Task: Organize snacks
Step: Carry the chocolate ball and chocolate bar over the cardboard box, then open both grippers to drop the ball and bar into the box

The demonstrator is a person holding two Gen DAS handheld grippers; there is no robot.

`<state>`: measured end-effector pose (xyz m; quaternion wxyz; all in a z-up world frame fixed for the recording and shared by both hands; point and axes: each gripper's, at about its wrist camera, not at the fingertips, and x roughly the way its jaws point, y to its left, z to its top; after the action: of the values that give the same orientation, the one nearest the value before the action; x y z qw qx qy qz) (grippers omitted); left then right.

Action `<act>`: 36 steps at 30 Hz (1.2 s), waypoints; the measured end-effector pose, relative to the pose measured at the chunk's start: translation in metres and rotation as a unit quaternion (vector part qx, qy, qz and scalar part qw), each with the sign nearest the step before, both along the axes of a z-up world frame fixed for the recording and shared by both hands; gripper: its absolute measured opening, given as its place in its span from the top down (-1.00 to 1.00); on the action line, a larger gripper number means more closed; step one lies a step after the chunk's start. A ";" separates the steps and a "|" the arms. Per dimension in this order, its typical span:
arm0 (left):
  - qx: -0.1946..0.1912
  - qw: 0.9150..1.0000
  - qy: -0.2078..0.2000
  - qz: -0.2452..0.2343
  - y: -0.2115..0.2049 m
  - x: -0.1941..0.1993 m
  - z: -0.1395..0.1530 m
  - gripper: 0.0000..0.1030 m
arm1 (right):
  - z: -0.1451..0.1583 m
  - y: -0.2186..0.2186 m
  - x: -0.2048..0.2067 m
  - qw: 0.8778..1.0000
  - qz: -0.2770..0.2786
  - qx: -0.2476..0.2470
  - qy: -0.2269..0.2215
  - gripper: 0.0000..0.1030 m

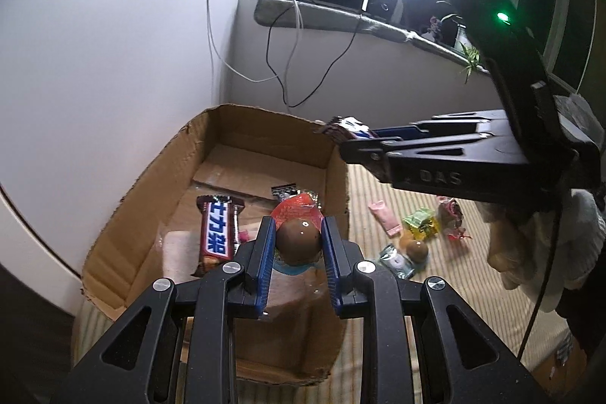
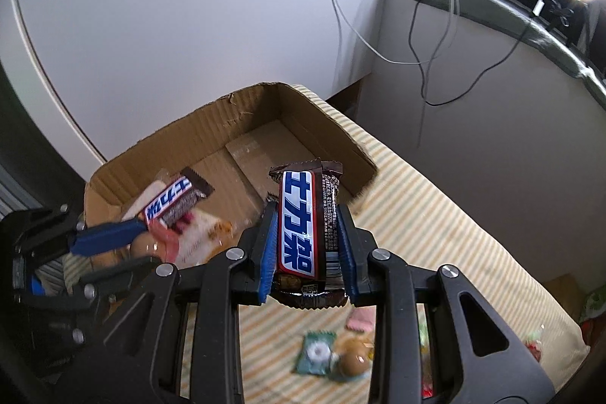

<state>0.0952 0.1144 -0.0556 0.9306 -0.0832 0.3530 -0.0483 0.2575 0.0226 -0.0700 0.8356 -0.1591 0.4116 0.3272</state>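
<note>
left tool (image 1: 298, 245) grips one packaged brown egg (image 1: 298, 240) over the cardboard box (image 1: 151, 173); right tool (image 2: 307, 241) clamps one snickers bar (image 2: 299, 226) there; another snickers bar (image 1: 219, 231) lies inside.

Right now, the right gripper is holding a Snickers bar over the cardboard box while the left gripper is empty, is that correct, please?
Not quite: the left gripper is not empty. The left wrist view shows it shut on a packaged brown egg. The right gripper does hold a Snickers bar near the cardboard box.

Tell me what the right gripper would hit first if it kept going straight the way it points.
Probably the cardboard box: the right gripper, shut on a chocolate bar, points at its near wall and open inside. Depth is unclear.
</note>
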 end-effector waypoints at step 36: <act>0.004 1.000 0.007 0.012 0.006 0.007 -0.004 0.06 | -0.013 0.042 0.026 1.000 0.008 0.009 0.007 -0.17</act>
<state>0.1024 0.1208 -0.0595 0.9291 -0.0840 0.3584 -0.0355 0.2838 0.0646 -0.0829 0.8311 -0.1527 0.4136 0.3390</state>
